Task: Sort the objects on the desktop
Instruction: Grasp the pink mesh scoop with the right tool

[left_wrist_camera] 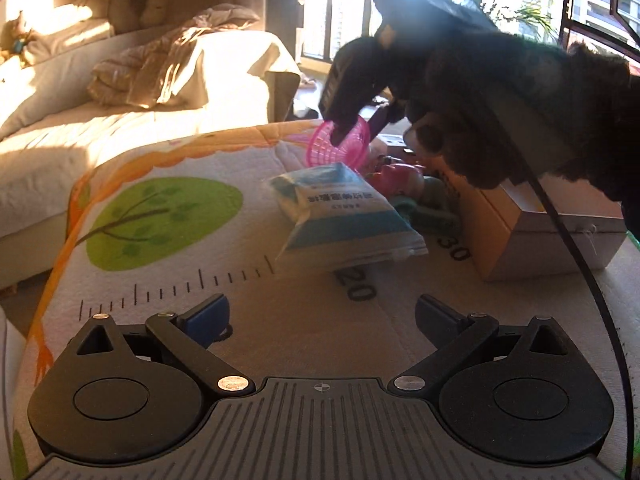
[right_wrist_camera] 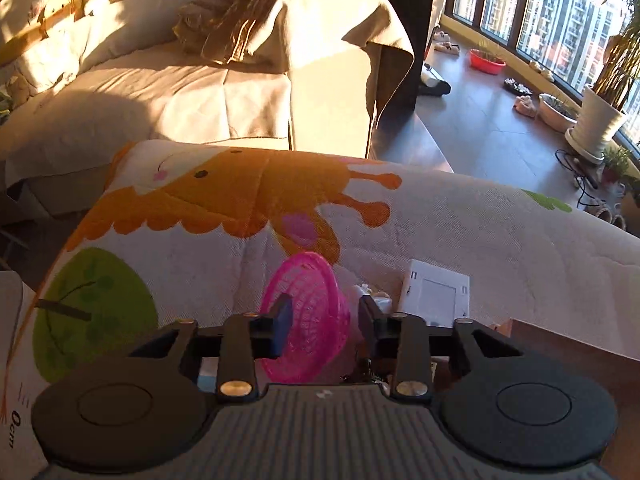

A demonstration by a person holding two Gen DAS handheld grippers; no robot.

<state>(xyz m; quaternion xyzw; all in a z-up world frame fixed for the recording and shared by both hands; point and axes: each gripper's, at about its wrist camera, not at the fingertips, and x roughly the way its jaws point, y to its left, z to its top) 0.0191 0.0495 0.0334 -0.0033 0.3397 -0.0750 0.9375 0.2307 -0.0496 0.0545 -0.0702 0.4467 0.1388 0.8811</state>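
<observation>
A pink mesh basket (right_wrist_camera: 316, 300) lies tilted on the printed cloth (right_wrist_camera: 480, 232). My right gripper (right_wrist_camera: 324, 320) is shut on its wall, with one finger (right_wrist_camera: 282, 320) inside the bowl and the other outside. In the left wrist view that same gripper (left_wrist_camera: 358, 128) comes down from the upper right onto the basket (left_wrist_camera: 316, 148), held by a dark gloved hand (left_wrist_camera: 500, 112). A blue and white plastic bag (left_wrist_camera: 340, 208) lies in front of the basket. My left gripper (left_wrist_camera: 322, 316) hovers wide open over bare cloth, short of the bag, with nothing between its fingers.
A pink toy (left_wrist_camera: 400, 176) and something green (left_wrist_camera: 424, 208) sit behind the bag. An orange and white box (left_wrist_camera: 540, 236) stands at the right, and a flat white box (right_wrist_camera: 436, 292) lies beyond the basket. A sofa (left_wrist_camera: 120, 120) runs along the left.
</observation>
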